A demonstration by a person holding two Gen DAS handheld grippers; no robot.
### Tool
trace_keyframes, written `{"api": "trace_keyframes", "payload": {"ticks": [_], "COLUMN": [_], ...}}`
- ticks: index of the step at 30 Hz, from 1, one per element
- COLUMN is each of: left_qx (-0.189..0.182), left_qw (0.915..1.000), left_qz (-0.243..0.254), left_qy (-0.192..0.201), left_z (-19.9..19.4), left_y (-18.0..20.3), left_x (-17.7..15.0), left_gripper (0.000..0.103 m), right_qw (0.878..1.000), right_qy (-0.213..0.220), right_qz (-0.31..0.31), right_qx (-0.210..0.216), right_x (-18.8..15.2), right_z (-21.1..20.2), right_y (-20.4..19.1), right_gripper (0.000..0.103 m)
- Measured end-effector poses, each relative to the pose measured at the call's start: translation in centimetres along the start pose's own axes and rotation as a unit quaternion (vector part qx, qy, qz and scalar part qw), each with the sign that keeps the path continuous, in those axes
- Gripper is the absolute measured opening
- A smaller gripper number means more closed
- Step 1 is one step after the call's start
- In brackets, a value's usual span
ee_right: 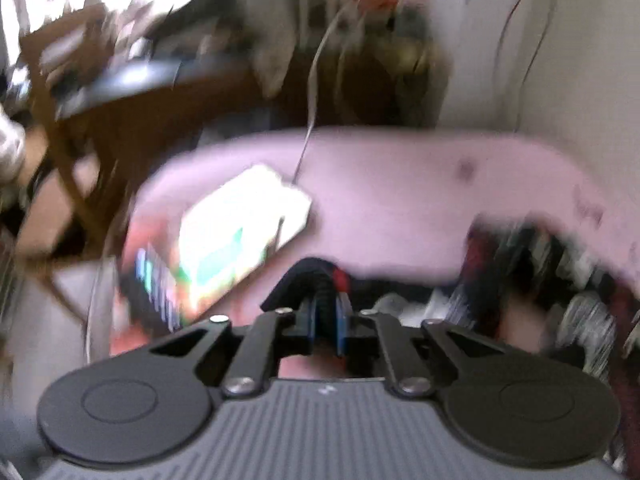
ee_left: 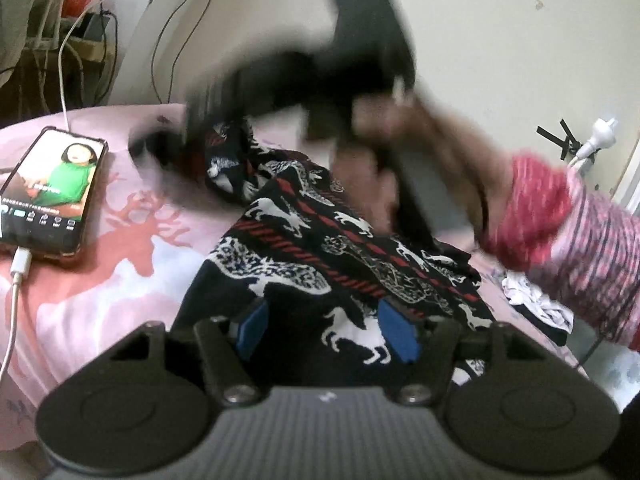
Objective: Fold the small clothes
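Patterned dark garment [ee_left: 320, 248]: lying on pink bedsheet [ee_left: 100, 280]. Right gripper [ee_right: 326, 312] pinching a fabric edge, apparently lifting it for folding; left gripper [ee_left: 324, 324] spread wide, pressing cloth.

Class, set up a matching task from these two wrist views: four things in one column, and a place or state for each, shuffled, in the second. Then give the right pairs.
Column one
1. phone
2. patterned garment
3. left gripper
4. right gripper

Column two
A. open, fingers either side of dark cloth
B. shut on a fold of dark fabric
C. lying on the pink bedspread with its screen lit and a white cable plugged in
D. black with white horses and red stripes, spread on the bed

Pairs: 1-C, 2-D, 3-A, 4-B
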State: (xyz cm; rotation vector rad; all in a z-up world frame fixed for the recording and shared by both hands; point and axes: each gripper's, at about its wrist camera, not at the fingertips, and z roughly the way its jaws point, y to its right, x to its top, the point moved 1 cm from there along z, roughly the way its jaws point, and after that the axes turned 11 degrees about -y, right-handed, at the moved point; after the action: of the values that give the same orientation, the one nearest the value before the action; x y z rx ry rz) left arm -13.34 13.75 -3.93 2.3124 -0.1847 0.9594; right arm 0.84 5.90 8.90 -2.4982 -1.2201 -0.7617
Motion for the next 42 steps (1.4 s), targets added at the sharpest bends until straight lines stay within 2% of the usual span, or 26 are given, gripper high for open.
{"api": "trace_keyframes", "payload": {"ticks": [3, 6, 8, 11, 14, 17, 21, 24, 28, 32, 33, 35, 36, 37, 40, 42], "left_qx": [0.006, 0.014, 0.013, 0.005, -0.002, -0.016, -0.029, -0.044, -0.034, -0.001, 0.011, 0.032, 0.041, 0.045, 0.066, 0.076], "left_qw": [1.0000, 0.9998, 0.9996, 0.9987, 0.9969, 0.9947, 0.9913, 0.9911, 0.9919, 0.9919, 0.9924, 0.9942, 0.9953, 0.9962, 0.9959, 0.9942], "left_qz": [0.000, 0.001, -0.002, 0.001, 0.010, 0.031, 0.070, 0.083, 0.102, 0.115, 0.113, 0.100, 0.087, 0.075, 0.029, 0.005], "left_qy": [0.004, 0.013, 0.025, 0.051, 0.078, 0.097, 0.107, 0.094, 0.068, 0.054, 0.047, 0.022, 0.007, -0.007, -0.055, -0.075], "left_z": [-0.4, -0.9, -1.2, -1.8, -2.3, -2.3, -1.1, 0.6, 4.1, 9.0, 10.6, 14.3, 16.4, 17.8, 22.8, 24.4], "left_y": [0.1, 0.3, 0.3, 0.5, 1.1, 2.4, 4.8, 5.8, 7.0, 7.7, 7.7, 7.3, 6.9, 6.3, 4.5, 3.3], "left_x": [-0.1, 0.1, 0.5, 1.4, 3.0, 5.0, 6.6, 7.5, 9.5, 13.9, 15.0, 17.3, 18.2, 18.7, 19.5, 18.8], "left_gripper": [0.062, 0.062, 0.065, 0.071, 0.072, 0.073, 0.076, 0.079, 0.079, 0.076, 0.073, 0.053, 0.048, 0.040, 0.022, 0.016], "right_qw": [0.995, 0.980, 0.968, 0.951, 0.936, 0.922, 0.895, 0.871, 0.829, 0.804, 0.802, 0.802, 0.805, 0.809, 0.828, 0.840], "right_qy": [0.086, 0.185, 0.230, 0.270, 0.279, 0.274, 0.254, 0.228, 0.204, 0.198, 0.201, 0.210, 0.217, 0.223, 0.242, 0.247], "right_qz": [0.040, 0.075, 0.103, 0.146, 0.201, 0.252, 0.340, 0.407, 0.500, 0.551, 0.555, 0.553, 0.548, 0.540, 0.503, 0.482], "right_qx": [0.025, 0.017, -0.006, -0.047, -0.078, -0.109, -0.139, -0.156, -0.145, -0.098, -0.090, -0.077, -0.068, -0.062, -0.053, -0.038], "right_x": [5.6, 9.7, 10.6, 9.0, 4.9, -1.3, -12.1, -20.5, -30.3, -35.1, -35.1, -34.4, -33.7, -33.4, -29.3, -26.5], "right_z": [-5.2, -12.0, -15.8, -20.5, -23.3, -24.3, -23.8, -22.6, -19.4, -16.5, -16.2, -16.0, -16.4, -17.1, -18.9, -19.2], "right_y": [1.7, 4.1, 6.3, 10.5, 14.5, 18.0, 22.1, 24.6, 26.7, 27.9, 27.8, 27.9, 28.3, 28.6, 28.4, 28.3], "right_gripper": [0.001, 0.001, 0.001, 0.001, 0.001, 0.001, 0.001, 0.001, 0.001, 0.001, 0.001, 0.001, 0.001, 0.001, 0.001, 0.001]}}
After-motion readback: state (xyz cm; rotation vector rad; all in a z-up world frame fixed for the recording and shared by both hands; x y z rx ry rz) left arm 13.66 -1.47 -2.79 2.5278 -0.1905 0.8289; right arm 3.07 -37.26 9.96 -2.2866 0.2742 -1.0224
